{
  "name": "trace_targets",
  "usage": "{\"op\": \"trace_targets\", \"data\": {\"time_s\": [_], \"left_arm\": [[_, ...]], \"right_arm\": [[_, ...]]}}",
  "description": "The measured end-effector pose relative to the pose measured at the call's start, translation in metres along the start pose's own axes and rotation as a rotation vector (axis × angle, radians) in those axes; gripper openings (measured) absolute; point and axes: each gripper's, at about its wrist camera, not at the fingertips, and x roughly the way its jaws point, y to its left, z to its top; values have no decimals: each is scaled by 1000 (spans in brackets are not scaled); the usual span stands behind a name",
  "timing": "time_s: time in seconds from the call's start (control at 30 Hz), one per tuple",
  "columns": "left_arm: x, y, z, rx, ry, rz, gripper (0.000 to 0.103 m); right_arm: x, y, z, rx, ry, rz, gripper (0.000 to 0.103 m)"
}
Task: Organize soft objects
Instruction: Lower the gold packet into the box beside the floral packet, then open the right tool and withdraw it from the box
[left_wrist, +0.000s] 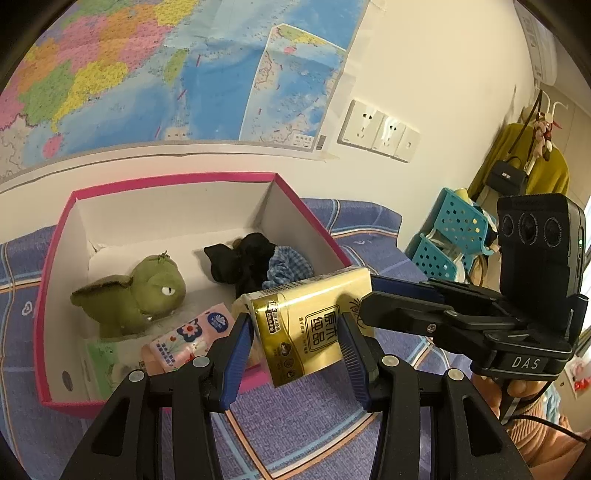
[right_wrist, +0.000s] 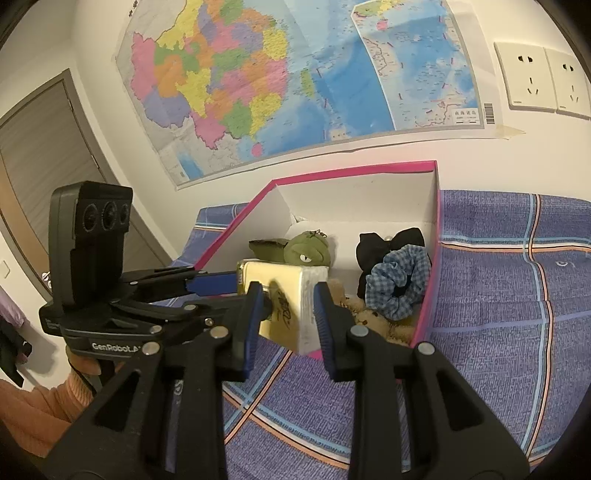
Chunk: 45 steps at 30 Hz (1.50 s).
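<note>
A gold tissue pack (left_wrist: 306, 325) (right_wrist: 288, 295) hangs over the front rim of the pink box (left_wrist: 177, 182) (right_wrist: 354, 171). My left gripper (left_wrist: 295, 343) is shut on its sides. From the right, my right gripper (right_wrist: 290, 314) is shut on its end. Each gripper shows in the other's view: the right gripper (left_wrist: 373, 299) and the left gripper (right_wrist: 229, 291). Inside the box lie a green plush turtle (left_wrist: 140, 291) (right_wrist: 306, 247), a black scrunchie (left_wrist: 240, 262) (right_wrist: 373, 247), a blue checked scrunchie (left_wrist: 288, 262) (right_wrist: 399, 284), a pink tissue pack (left_wrist: 184, 339), a green tissue pack (left_wrist: 103, 362) and a small brown bear (right_wrist: 369, 317).
The box sits on a purple plaid bedspread (left_wrist: 314, 417) (right_wrist: 498, 332) against a wall with a map (left_wrist: 147, 74) and sockets (left_wrist: 380, 133). A teal basket (left_wrist: 454, 229) and hanging clothes stand at the right. A door (right_wrist: 37, 155) is at the left. A hand (left_wrist: 517, 387) holds the right gripper.
</note>
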Motion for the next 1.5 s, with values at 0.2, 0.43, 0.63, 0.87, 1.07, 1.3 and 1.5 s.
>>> {"op": "trace_targets", "data": {"time_s": [0.2, 0.43, 0.63, 0.87, 1.07, 1.3, 1.5], "left_arm": [[1, 1, 2, 0, -3, 6, 47], [4, 4, 5, -7, -4, 16, 47], [6, 6, 5, -14, -1, 23, 47], [9, 11, 6, -25, 8, 34, 47], [16, 17, 7, -45, 24, 32, 47], [23, 24, 6, -54, 42, 51, 47], [27, 28, 5, -62, 57, 68, 47]], "right_arm": [[2, -3, 2, 11, 0, 1, 31], [5, -3, 5, 12, -2, 3, 31], [11, -5, 6, 20, 6, 3, 31], [19, -9, 8, 32, 15, -2, 31], [27, -13, 8, 47, 30, -7, 31], [42, -19, 7, 70, 78, -13, 32], [51, -21, 5, 84, 104, -31, 32]]}}
